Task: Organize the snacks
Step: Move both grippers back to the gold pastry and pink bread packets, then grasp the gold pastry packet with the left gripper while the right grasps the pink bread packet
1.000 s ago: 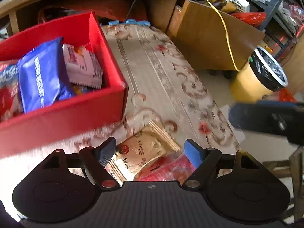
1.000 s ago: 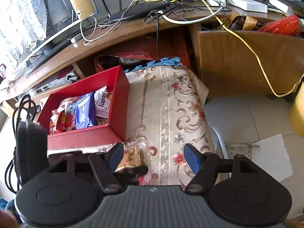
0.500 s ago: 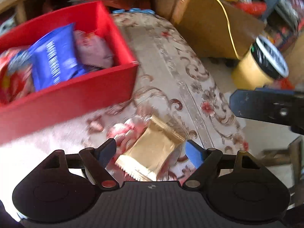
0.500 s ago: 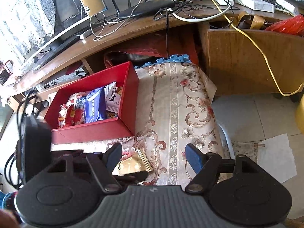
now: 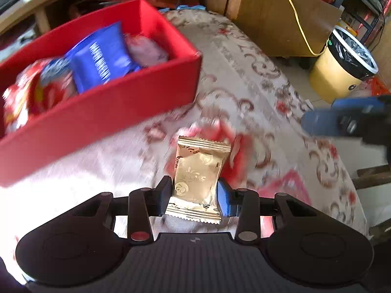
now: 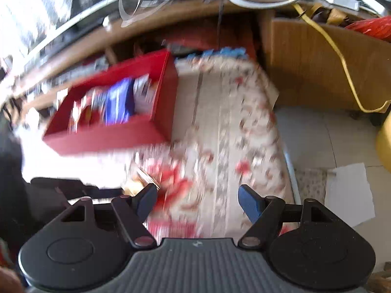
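My left gripper (image 5: 194,194) is shut on a gold snack packet (image 5: 198,173) and holds it upright above the patterned cloth (image 5: 244,73). A red box (image 5: 102,107) with blue, red and white snack packs sits ahead to the left; it also shows in the right wrist view (image 6: 110,136). Blurred red snack packets (image 5: 234,151) lie on the cloth under the gold packet. My right gripper (image 6: 198,201) is open and empty above red packets (image 6: 176,185); it shows at the right edge of the left wrist view (image 5: 347,119).
A yellow bin with a black liner (image 5: 342,68) stands on the floor at the right. A wooden panel (image 5: 281,22) and a desk with cables (image 6: 220,5) are behind the cloth. White paper (image 6: 349,193) lies on the floor.
My left gripper has closed on the gold packet and lifted it off the cloth. Both views have swung and are blurred with motion; the red box has shifted right in the left wrist view.
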